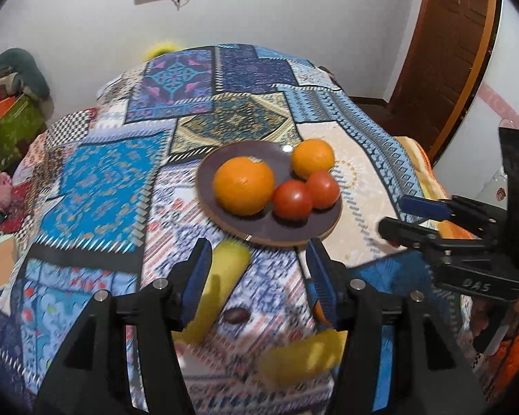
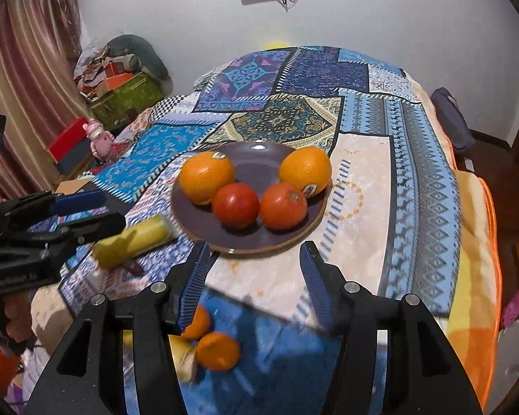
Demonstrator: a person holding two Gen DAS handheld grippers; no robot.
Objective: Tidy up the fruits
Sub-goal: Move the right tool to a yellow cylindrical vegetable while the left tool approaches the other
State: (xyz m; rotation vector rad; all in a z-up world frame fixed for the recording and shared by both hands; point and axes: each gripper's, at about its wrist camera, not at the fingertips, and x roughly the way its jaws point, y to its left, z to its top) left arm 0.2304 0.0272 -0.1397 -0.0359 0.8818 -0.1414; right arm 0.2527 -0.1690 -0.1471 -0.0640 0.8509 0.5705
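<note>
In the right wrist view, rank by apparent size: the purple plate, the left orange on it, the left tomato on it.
1. Round purple plate, clearly the largest.
2. Left orange on it.
3. Left red tomato, slightly smaller than the orange though a little nearer the camera.

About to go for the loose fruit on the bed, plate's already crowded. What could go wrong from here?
1. The plate sits on soft bedding with two oranges and two tomatoes; adding fruit could roll one off.
2. The bananas lie right at the left gripper, whose jaws are open and empty; a blurred view may spoil the aim.
3. The small oranges lie under the right gripper, half hidden, easy to nudge.
</note>
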